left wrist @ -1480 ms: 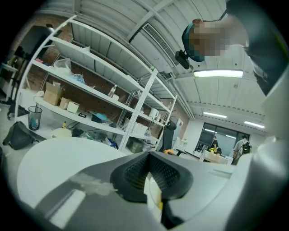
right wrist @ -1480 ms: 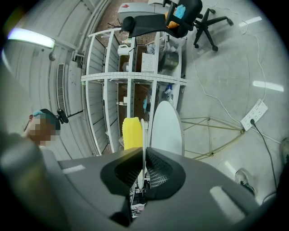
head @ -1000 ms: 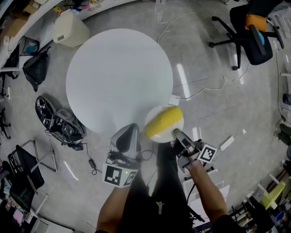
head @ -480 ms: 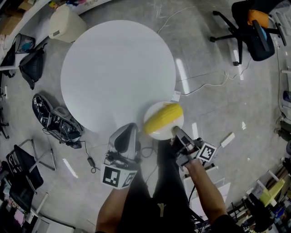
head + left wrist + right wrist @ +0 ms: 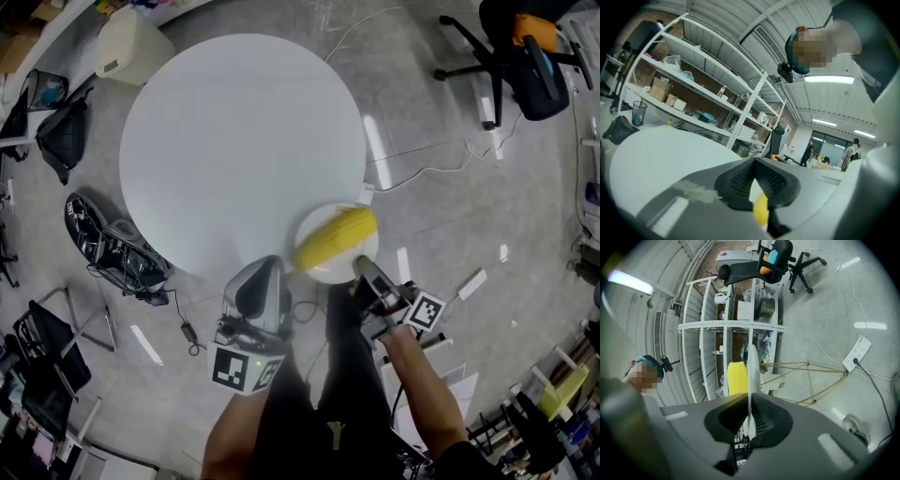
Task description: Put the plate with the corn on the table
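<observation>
Just at the bench's (image 5: 234,141) near edge, the right tongs (image 5: 364,269) clamp the plate's (image 5: 324,273) rim, corn (image 5: 335,238) lying across it; the left tongs (image 5: 265,272) hang alongside, jaws together, empty.

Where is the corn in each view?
Head view: lower centre, corn on the plate by the table's edge.
Left gripper view: bottom centre, a yellow sliver through the jaw gap.
Right gripper view: centre, just left of the edge-on plate.
Shared landmark: the black chair.
</observation>
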Motion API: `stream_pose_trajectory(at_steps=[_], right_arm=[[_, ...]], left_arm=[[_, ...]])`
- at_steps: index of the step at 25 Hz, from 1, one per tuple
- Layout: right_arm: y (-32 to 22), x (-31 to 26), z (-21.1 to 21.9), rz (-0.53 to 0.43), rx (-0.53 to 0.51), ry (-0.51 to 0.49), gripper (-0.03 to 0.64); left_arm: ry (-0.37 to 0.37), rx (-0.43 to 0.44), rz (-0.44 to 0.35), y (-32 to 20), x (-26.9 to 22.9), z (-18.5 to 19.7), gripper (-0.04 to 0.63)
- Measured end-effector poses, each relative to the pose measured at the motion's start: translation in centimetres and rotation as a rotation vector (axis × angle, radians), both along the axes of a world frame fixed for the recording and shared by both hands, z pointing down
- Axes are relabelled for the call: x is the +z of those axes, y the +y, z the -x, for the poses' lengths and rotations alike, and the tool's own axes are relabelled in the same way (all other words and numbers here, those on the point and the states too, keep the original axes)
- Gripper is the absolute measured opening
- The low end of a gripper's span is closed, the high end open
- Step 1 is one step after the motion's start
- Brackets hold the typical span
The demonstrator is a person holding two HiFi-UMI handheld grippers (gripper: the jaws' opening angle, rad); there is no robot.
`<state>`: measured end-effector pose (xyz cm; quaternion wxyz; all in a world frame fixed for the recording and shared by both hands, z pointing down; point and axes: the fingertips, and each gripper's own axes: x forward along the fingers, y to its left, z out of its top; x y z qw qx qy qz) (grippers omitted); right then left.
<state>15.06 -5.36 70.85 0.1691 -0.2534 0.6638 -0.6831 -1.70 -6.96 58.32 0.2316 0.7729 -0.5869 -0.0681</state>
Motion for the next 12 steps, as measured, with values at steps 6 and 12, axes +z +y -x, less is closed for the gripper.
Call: stream_pose_trajectory(at_steps=[6, 12], right_arm=[[-0.1, 0.7, 0.3, 0.012, 0.018, 0.015, 0.023], [0.0, 1.3, 0.2, 0.022, 0.041, 0.032, 0.023]], left_arm=[[0.009, 0.002, -0.001, -0.2, 0.4, 0.3, 0.003], [0.017, 0.006, -0.003, -0.1, 0.7, 0.1, 0.003]])
